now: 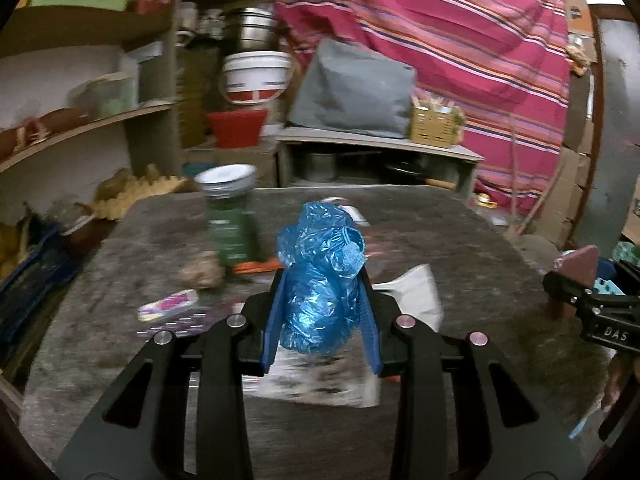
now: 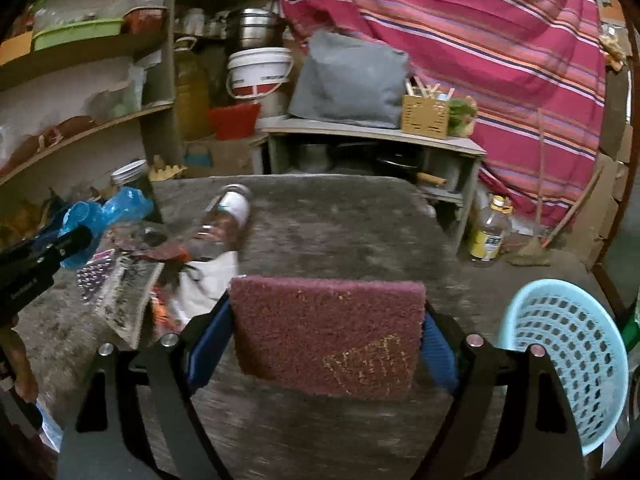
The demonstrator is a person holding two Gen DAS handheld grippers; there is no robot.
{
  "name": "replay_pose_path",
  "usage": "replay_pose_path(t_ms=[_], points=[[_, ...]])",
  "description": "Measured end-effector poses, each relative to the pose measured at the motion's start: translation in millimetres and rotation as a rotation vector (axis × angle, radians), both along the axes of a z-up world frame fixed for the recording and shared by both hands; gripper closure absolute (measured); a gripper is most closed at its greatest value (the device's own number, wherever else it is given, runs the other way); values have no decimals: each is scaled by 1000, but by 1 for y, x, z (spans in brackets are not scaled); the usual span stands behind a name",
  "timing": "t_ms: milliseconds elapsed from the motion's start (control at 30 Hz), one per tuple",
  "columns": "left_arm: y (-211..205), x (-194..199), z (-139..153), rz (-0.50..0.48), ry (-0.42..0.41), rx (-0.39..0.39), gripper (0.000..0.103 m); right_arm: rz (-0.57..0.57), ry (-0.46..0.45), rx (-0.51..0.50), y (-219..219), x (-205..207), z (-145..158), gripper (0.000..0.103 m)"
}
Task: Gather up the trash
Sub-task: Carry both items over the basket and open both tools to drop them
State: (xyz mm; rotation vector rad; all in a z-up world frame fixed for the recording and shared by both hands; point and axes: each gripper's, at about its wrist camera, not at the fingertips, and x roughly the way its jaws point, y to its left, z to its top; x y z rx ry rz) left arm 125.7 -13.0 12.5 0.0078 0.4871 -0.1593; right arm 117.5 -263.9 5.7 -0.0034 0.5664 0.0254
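Note:
My left gripper (image 1: 323, 280) is shut on a crumpled blue plastic bag (image 1: 316, 248), held above the dark table (image 1: 120, 248). My right gripper (image 2: 326, 312) is shut on a maroon scouring pad (image 2: 328, 332), its blue pads pressing the pad's two sides. A pale blue perforated basket (image 2: 568, 360) stands at the table's right edge, just right of that gripper. In the right wrist view the left gripper (image 2: 76, 240) with the blue bag (image 2: 108, 208) shows at far left. Loose trash lies on the table: a printed paper (image 1: 320, 376), a white bag (image 1: 412, 292), a pink wrapper (image 1: 168, 304).
A green jar with a white lid (image 1: 230, 216) and a brown paper ball (image 1: 200, 274) sit on the table's left. A clear bottle (image 2: 228, 216) lies on its side. Shelves (image 2: 80, 136) stand left; a low cabinet (image 2: 372, 136) and striped cloth (image 2: 480, 40) are behind.

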Motion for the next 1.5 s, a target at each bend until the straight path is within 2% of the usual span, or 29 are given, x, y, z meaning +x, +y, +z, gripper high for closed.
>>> replay_pose_path(t_ms=[100,233,333,500,600,867,1167,1267,1300,1333,1400,1500], points=[[-31,2,2,-55,2,-16,71,-36,-4,-2,-30,-3,4,20],[-82,8,2,-130,9,1,71,-110,-34,-12,-77,-16,15,20],[-128,13,3,-203,19,-36,71,-191,-45,-7,-119,-29,20,20],[-206,5,-4,-322,-3,-4,71,-345,-51,30,-187,-49,19,20],[-246,2,-11,-387,10,-5,71,-421,-37,64,-222,-58,13,20],[-317,-6,-25,-522,55,-34,71,-526,-43,67,-267,-77,9,20],[-373,-4,-34,-613,63,1,68,-598,-42,139,-297,-95,-1,20],[-375,-2,-32,-615,61,7,58,-598,-39,138,-297,-93,-3,20],[-372,-3,-30,-612,59,2,44,-597,-37,137,-298,-93,-3,20],[-368,-3,-28,-601,51,-9,26,-595,-30,135,-298,-91,-4,20],[-360,-4,-22,-564,20,-24,14,-592,-23,134,-295,-89,-6,20],[-347,-3,-16,-531,7,-11,12,-588,-16,126,-292,-87,-7,20]])
